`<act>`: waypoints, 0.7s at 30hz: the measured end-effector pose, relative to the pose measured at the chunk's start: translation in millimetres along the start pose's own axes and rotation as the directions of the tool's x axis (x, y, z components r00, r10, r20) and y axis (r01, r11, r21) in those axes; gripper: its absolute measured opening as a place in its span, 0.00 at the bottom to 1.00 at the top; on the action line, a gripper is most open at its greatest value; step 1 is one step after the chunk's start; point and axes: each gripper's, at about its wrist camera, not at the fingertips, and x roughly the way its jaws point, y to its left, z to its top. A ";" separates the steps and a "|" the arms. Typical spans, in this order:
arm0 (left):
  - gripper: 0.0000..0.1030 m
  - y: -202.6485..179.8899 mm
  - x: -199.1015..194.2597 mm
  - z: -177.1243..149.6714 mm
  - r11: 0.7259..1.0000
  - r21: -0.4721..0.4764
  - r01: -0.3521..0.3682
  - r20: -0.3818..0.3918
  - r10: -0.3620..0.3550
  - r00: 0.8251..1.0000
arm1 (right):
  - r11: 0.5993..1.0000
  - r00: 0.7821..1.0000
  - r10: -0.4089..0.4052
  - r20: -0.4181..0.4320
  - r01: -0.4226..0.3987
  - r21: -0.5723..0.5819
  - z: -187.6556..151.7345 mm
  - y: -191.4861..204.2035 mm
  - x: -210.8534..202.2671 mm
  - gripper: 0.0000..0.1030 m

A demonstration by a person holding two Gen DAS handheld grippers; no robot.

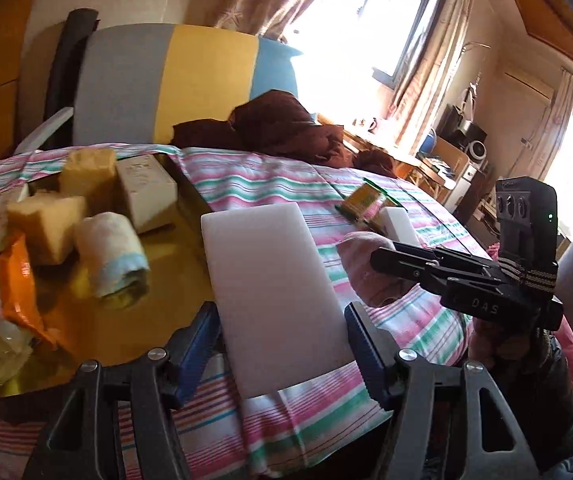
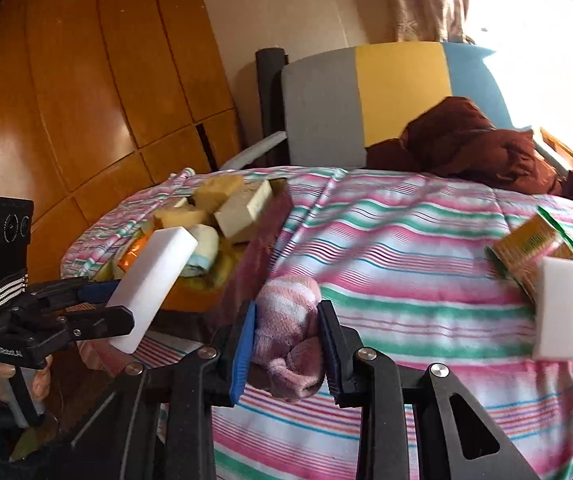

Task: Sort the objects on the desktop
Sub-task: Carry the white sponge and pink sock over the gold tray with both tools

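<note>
My left gripper (image 1: 282,344) is shut on a white foam block (image 1: 270,292), held just right of the gold tray (image 1: 174,280). The tray holds yellow sponges (image 1: 46,224), a cream box (image 1: 146,192), a rolled cloth (image 1: 110,256) and an orange packet (image 1: 18,288). My right gripper (image 2: 286,320) is shut on a pink striped rolled sock (image 2: 286,336) above the striped tablecloth (image 2: 406,240). In the right wrist view the left gripper (image 2: 122,306) and its white block (image 2: 154,280) hang over the tray's (image 2: 190,300) near edge. The right gripper (image 1: 382,254) with the sock (image 1: 362,272) shows in the left wrist view.
A second white block (image 2: 558,312) and a yellow-green box (image 2: 526,248) lie on the cloth at the right. A brown garment (image 2: 466,148) lies at the far edge, before a grey, yellow and blue chair back (image 2: 366,96). Wooden cupboards (image 2: 86,80) stand at the left.
</note>
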 end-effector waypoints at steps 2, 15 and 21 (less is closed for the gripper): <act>0.64 19.1 -8.3 -0.1 0.999 -0.026 -0.041 0.009 0.042 0.999 | 0.999 0.999 0.042 -0.007 -0.042 -0.035 14.6 18.2 16.6 0.31; 0.64 97.8 -20.8 -1.1 0.982 -0.092 -0.163 0.011 0.164 0.986 | 0.982 0.988 0.123 -0.094 -0.135 -0.133 106.1 101.2 144.4 0.31; 0.64 114.3 -8.2 0.5 0.982 -0.093 -0.165 -0.031 0.163 0.986 | 0.983 0.987 0.042 -0.155 -0.069 -0.169 120.9 109.8 193.8 0.31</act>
